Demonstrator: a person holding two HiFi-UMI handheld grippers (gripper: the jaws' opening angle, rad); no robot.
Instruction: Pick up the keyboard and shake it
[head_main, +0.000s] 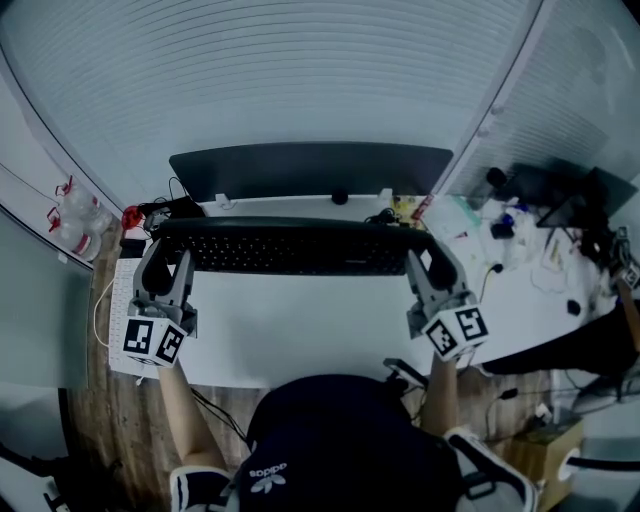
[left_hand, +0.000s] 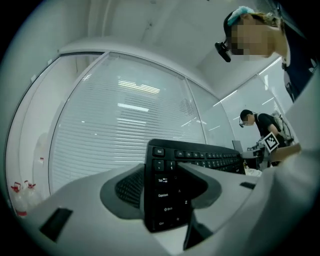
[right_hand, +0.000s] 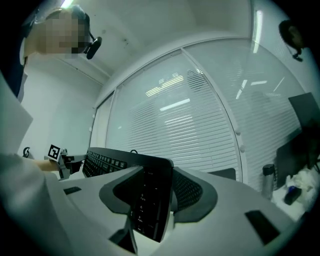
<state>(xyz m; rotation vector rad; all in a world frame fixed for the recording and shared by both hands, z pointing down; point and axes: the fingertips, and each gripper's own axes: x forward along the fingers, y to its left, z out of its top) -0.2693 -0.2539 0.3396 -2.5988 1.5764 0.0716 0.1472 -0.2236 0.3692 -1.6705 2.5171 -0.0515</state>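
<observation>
A long black keyboard (head_main: 295, 248) is held across the white desk (head_main: 300, 340), in front of a dark monitor (head_main: 310, 170). My left gripper (head_main: 166, 262) is shut on its left end and my right gripper (head_main: 424, 262) on its right end. In the left gripper view the Esc-and-Tab end of the keyboard (left_hand: 165, 187) stands pinched between the grey pads, with window blinds behind it. In the right gripper view the numpad end (right_hand: 150, 200) sits clamped the same way. The keyboard looks raised off the desk.
Clear bottles with red caps (head_main: 75, 215) stand at the far left. A cluttered neighbouring desk (head_main: 540, 225) lies to the right, and a cardboard box (head_main: 548, 452) sits on the floor. Cables run behind the keyboard. Another person (left_hand: 260, 125) stands beyond the keyboard's far end.
</observation>
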